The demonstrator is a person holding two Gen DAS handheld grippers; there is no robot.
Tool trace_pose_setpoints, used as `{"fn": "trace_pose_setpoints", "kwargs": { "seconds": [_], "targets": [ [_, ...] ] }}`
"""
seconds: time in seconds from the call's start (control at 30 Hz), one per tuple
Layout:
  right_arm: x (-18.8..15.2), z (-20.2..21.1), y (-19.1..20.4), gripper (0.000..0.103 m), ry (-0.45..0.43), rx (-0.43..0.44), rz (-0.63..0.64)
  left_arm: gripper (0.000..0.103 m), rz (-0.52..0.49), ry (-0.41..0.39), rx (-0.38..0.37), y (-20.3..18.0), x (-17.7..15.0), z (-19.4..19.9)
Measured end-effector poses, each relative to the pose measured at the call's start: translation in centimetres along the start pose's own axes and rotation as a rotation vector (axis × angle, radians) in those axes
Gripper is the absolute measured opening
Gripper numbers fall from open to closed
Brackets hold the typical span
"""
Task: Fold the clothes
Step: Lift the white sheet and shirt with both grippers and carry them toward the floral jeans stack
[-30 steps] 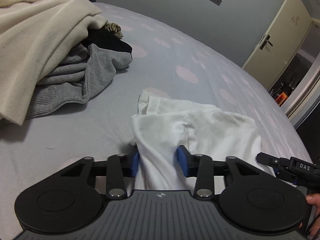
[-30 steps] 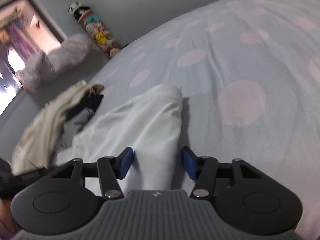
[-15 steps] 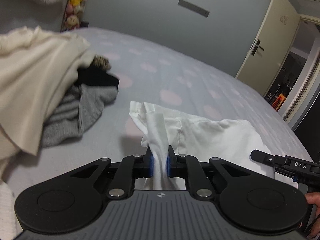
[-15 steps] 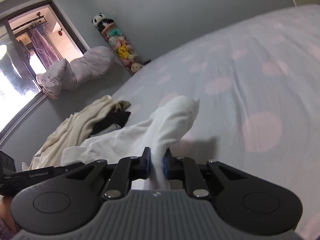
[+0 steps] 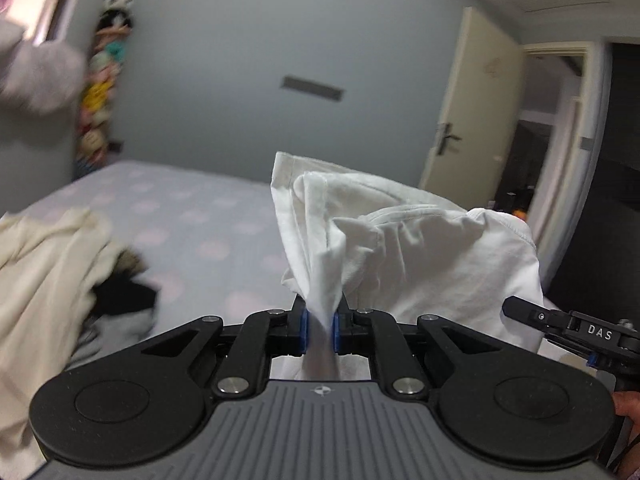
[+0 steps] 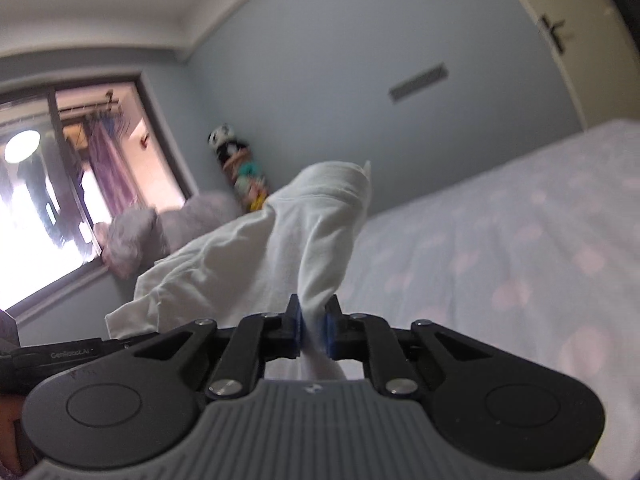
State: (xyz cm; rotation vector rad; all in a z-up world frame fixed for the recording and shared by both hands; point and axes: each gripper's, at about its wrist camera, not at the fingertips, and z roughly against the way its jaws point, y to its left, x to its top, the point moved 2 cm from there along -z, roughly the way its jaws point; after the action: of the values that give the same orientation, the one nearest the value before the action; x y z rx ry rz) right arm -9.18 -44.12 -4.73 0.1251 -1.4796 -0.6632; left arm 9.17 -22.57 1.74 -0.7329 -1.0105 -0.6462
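Note:
A white garment hangs in the air above the bed, bunched and draped between both grippers. My left gripper is shut on one pinched fold of it. My right gripper is shut on another fold of the same white garment, which trails off to the left. The right gripper's black body shows at the right edge of the left wrist view, with a fingertip of a hand below it. The garment's lower part is hidden behind the gripper bodies.
The bed has a lilac sheet with pale pink dots. A heap of cream, black and grey clothes lies at its left. Stuffed toys stack in the corner by a window. A door stands open at right.
Both grippers went from open to shut on the white garment, then lifted it off the bed; both views have tilted up toward the wall and ceiling.

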Motion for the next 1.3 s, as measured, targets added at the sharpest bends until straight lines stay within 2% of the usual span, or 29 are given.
{"fn": "trace_pose_setpoints", "kwargs": {
  "seconds": [0.17, 0.3, 0.47, 0.6, 0.73, 0.93, 1.07, 1.23, 1.3],
  "targets": [
    [5.6, 6.1, -3.1, 0.012, -0.098, -0.075, 0.026, 0.009, -0.044, -0.023, -0.14, -7.9, 2.4, -2.0],
    [10.6, 11.9, -6.1, 0.012, -0.142, -0.151, 0.07, 0.009, -0.07, -0.031, -0.261, -14.5, 4.0, -3.7],
    [15.9, 19.6, -9.5, 0.012, -0.173, -0.269, 0.114, 0.009, -0.082, -0.002, -0.427, -23.0, 4.2, -6.3],
    [18.7, 25.1, -12.2, 0.012, -0.163, -0.369, 0.142, 0.009, -0.088, 0.054, -0.541, -29.0, 3.3, -8.3],
    [20.2, 30.0, -14.7, 0.012, -0.125, -0.464, 0.15, 0.009, -0.105, 0.132, -0.645, -34.2, 1.5, -10.1],
    [19.9, 32.0, -18.6, 0.012, -0.017, -0.561, 0.143, 0.009, -0.106, 0.259, -0.778, -40.0, -2.1, -11.8],
    [19.7, 33.3, -21.2, 0.012, 0.056, -0.626, 0.138, 0.009, -0.145, 0.329, -0.796, -41.4, -4.3, -13.5],
    [19.3, 34.8, -24.5, 0.012, 0.146, -0.702, 0.13, 0.009, -0.228, 0.383, -0.742, -42.5, -6.6, -17.0],
    [18.8, 33.5, -26.2, 0.012, 0.169, -0.707, 0.12, 0.009, -0.236, 0.408, -0.721, -42.5, -7.3, -18.8]
  ]
}}
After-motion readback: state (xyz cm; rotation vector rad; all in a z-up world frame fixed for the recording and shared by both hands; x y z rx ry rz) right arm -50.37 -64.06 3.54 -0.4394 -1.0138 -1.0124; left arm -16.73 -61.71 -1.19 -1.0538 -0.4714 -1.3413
